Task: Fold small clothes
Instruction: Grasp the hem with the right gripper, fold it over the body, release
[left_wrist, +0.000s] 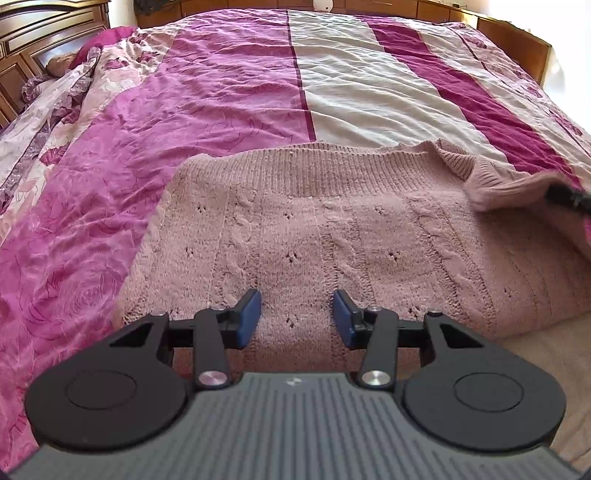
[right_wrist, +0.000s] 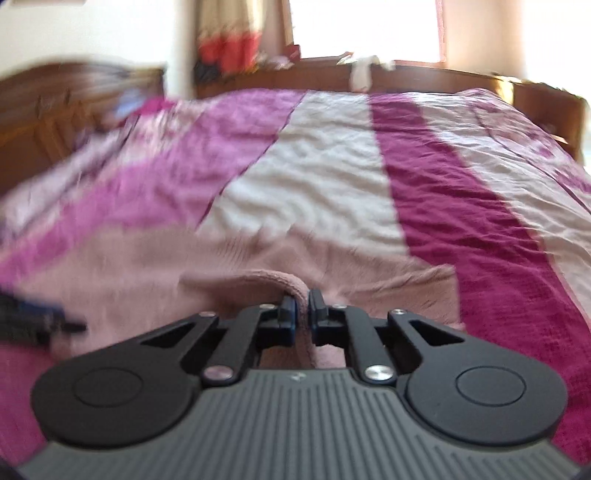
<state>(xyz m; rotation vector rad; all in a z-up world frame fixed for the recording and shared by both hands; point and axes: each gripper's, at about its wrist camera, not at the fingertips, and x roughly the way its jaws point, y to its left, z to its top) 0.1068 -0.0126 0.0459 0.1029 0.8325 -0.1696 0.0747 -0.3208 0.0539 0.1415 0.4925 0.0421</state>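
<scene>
Sweater (left_wrist: 332, 229): soft, limp knit; right tool (right_wrist: 302, 310) pinching ribbed edge; left tool (left_wrist: 295, 317) spread above body; grip hems.

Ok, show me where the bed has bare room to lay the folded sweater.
Free: the white stripe past the sweater's ribbed hem, bordered by the pink panel and the maroon stripe. Crowded: the near edge, where the sweater lies under the left tongs and the right tongs pinch its edge.
</scene>
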